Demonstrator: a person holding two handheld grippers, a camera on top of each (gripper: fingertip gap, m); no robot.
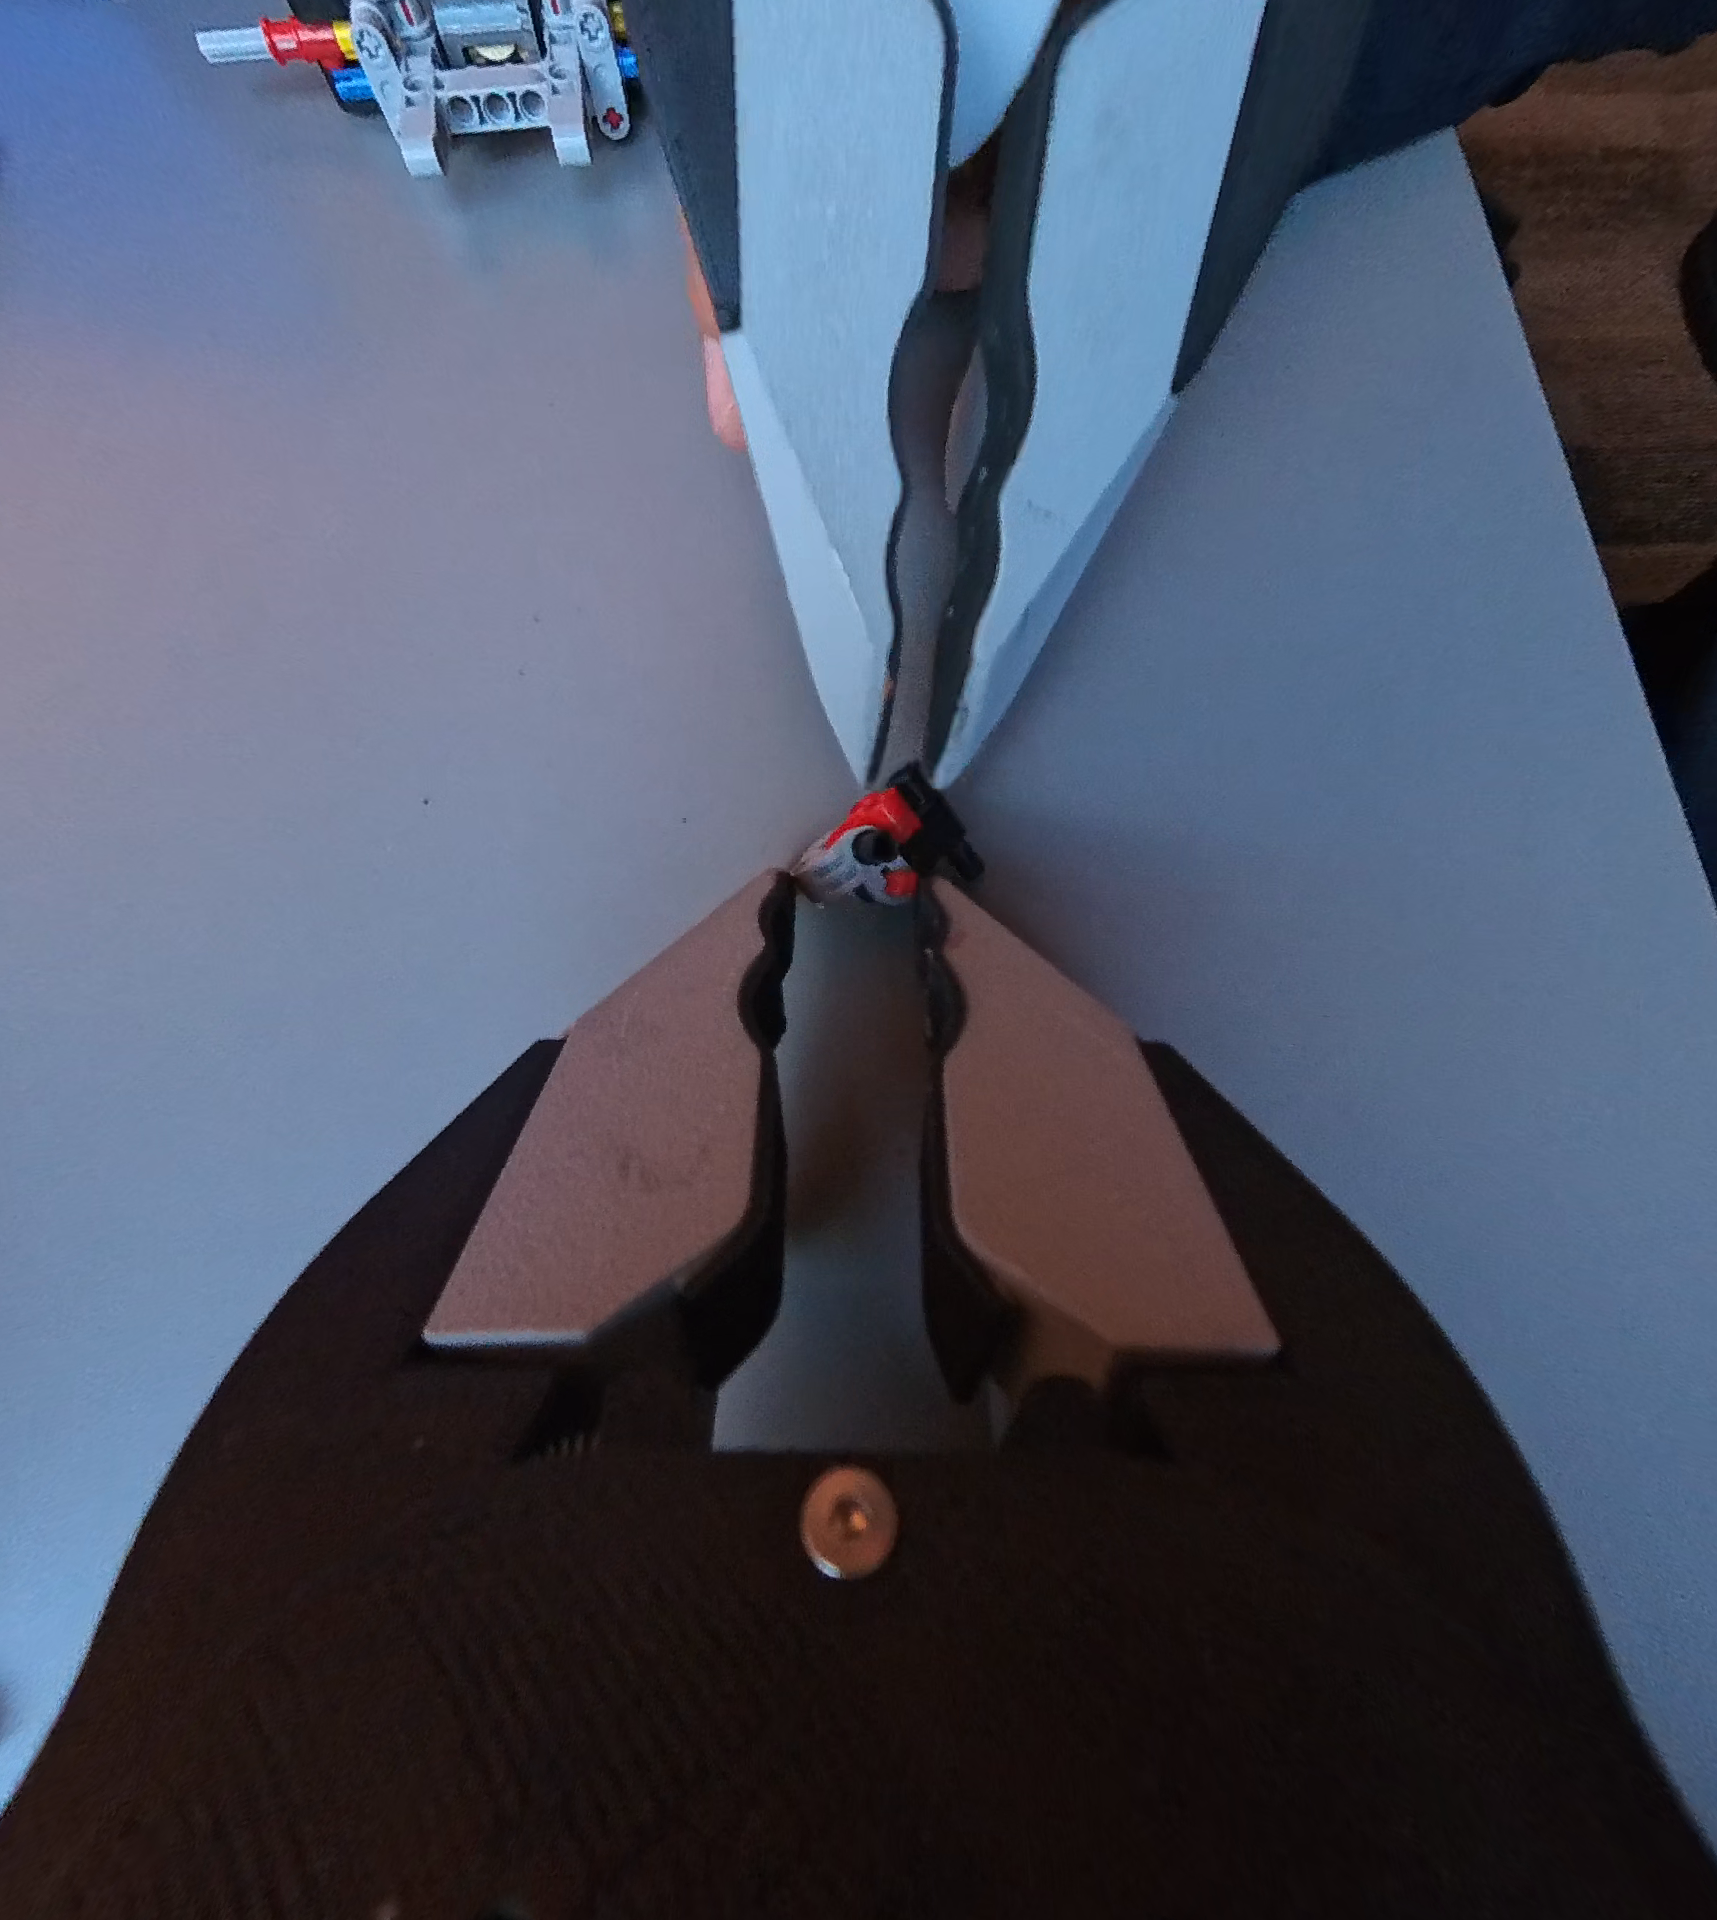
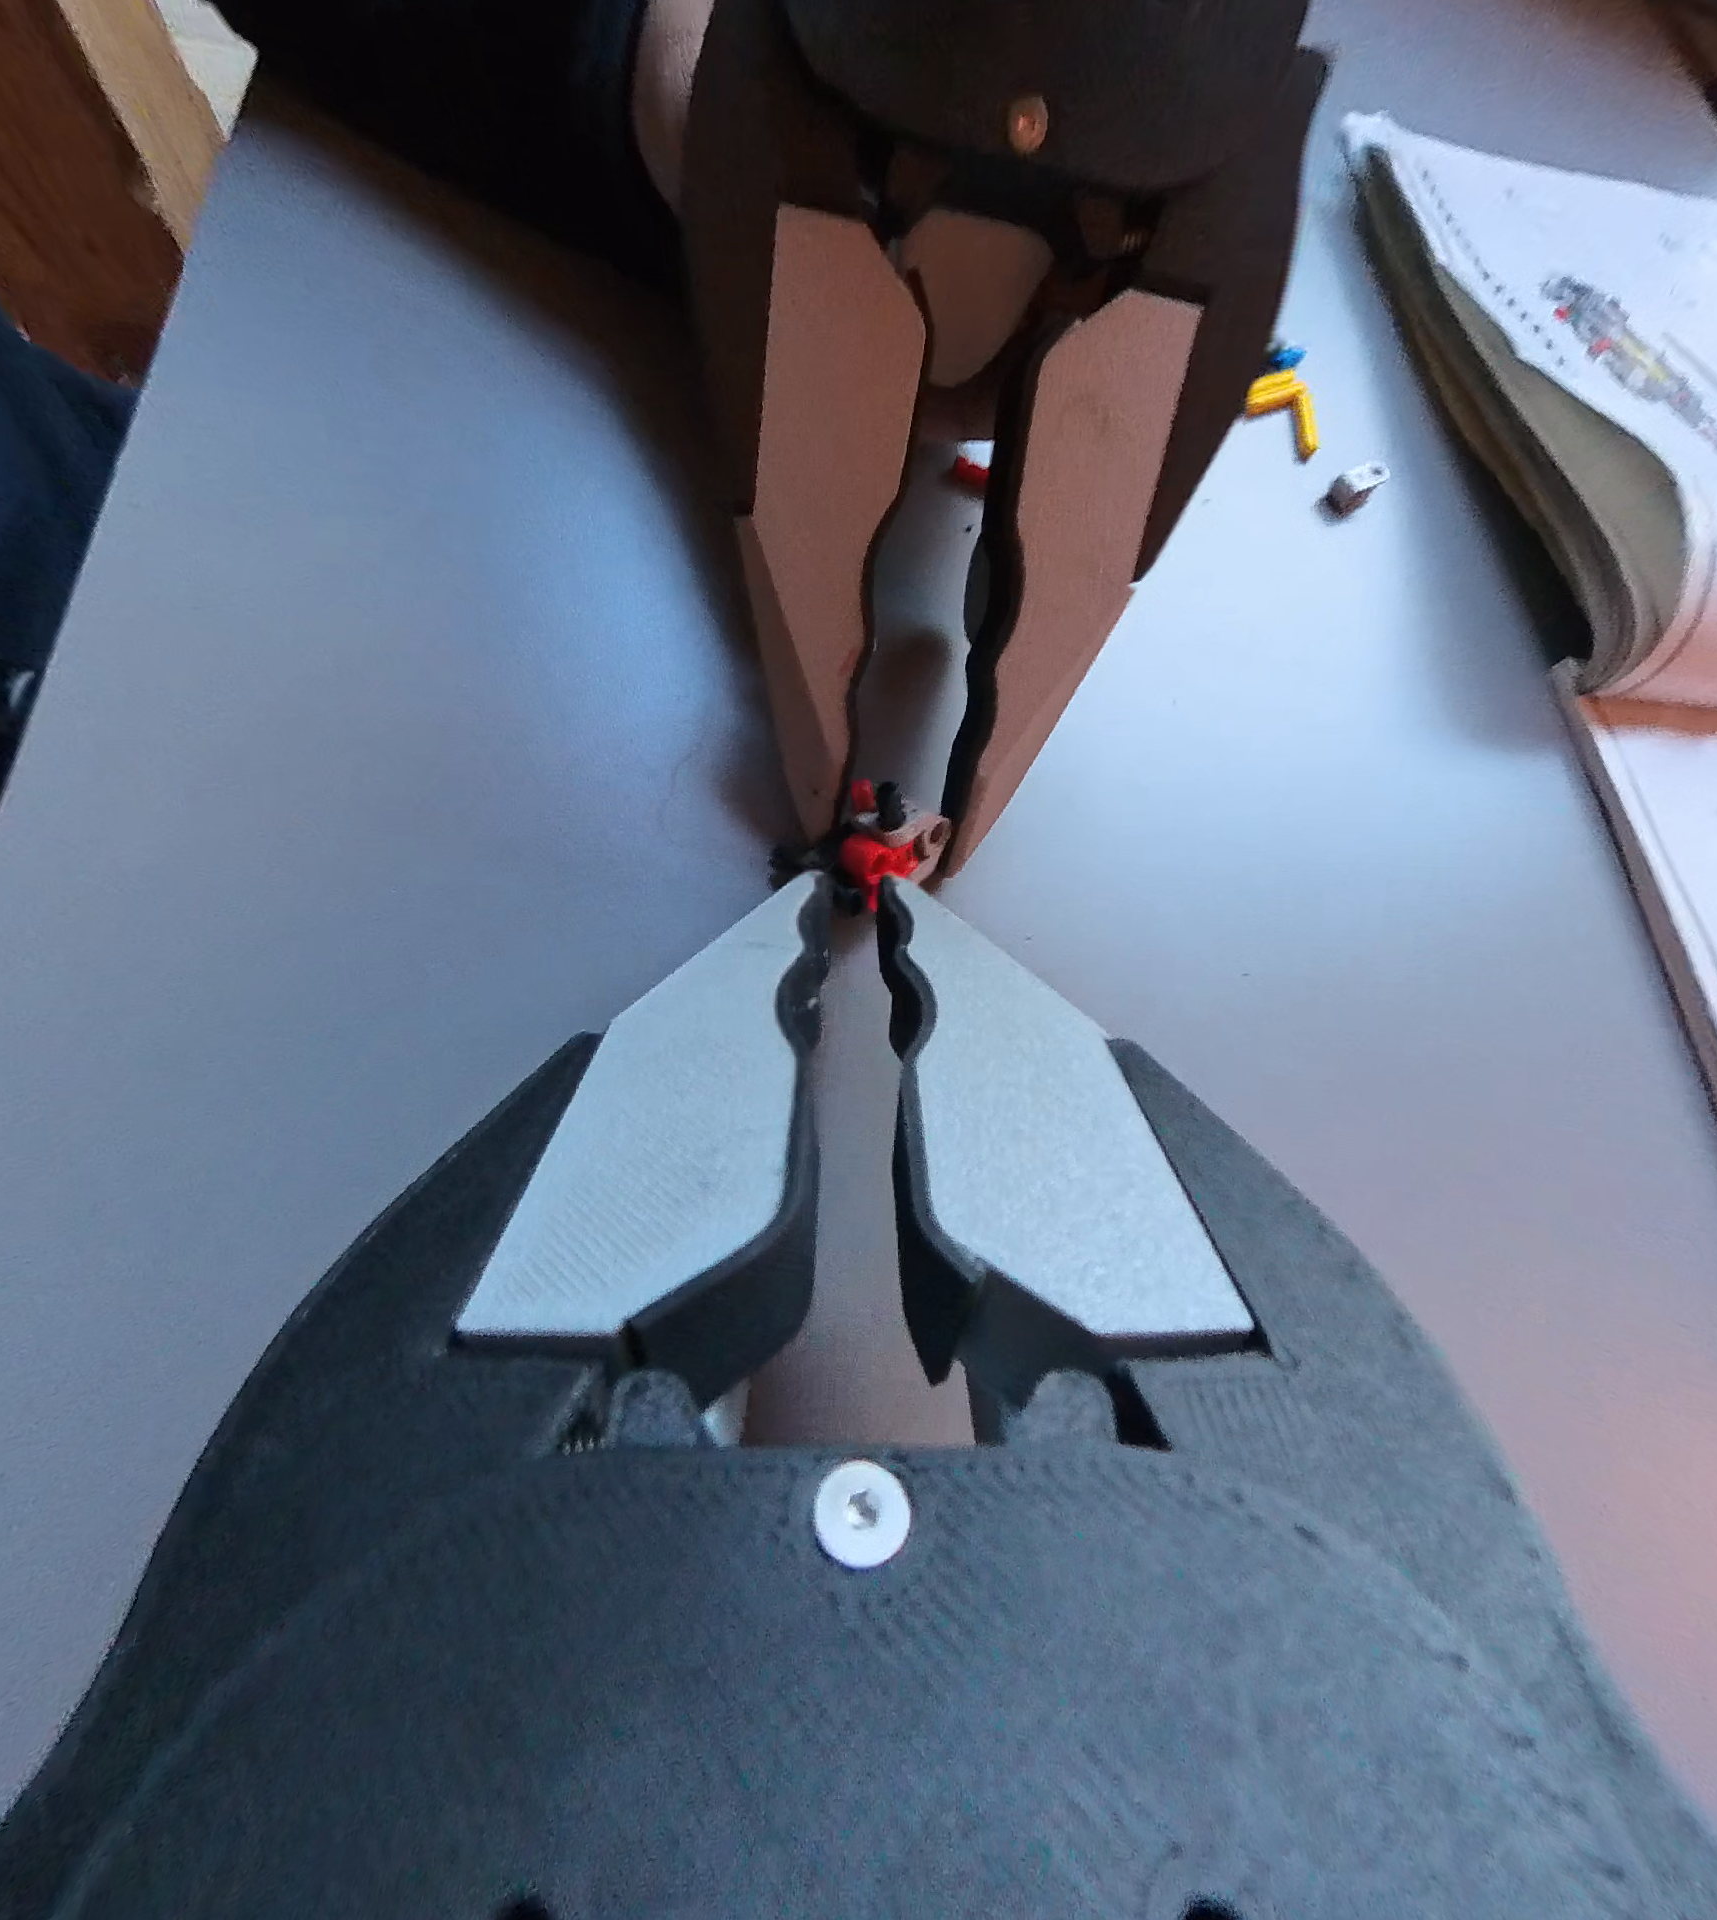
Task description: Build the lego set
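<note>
A small brick assembly (image 1: 864, 852) hangs just above the grey table (image 1: 314, 623) between my two grippers, which meet tip to tip. It is a short grey beam (image 2: 921, 831) with a red connector (image 2: 869, 854) and black pins. My left gripper (image 1: 859, 888), with brown fingers, is shut on the grey beam. It also shows in the right wrist view (image 2: 885, 836), coming in from above. My right gripper (image 2: 849, 883), with pale grey fingers, is shut on the red and black connector end. It also shows in the left wrist view (image 1: 911, 769), with the black part at its tips.
A grey brick model (image 1: 480, 83) with red, yellow and blue parts stands at the far left of the table. An open instruction booklet (image 2: 1612, 416) lies to the right. Loose yellow (image 2: 1285, 405), grey (image 2: 1353, 488) and red (image 2: 973, 462) pieces lie beyond the left gripper. The table edge (image 1: 1560, 520) runs close by. My two grippers' fingertips are within a few centimetres of each other.
</note>
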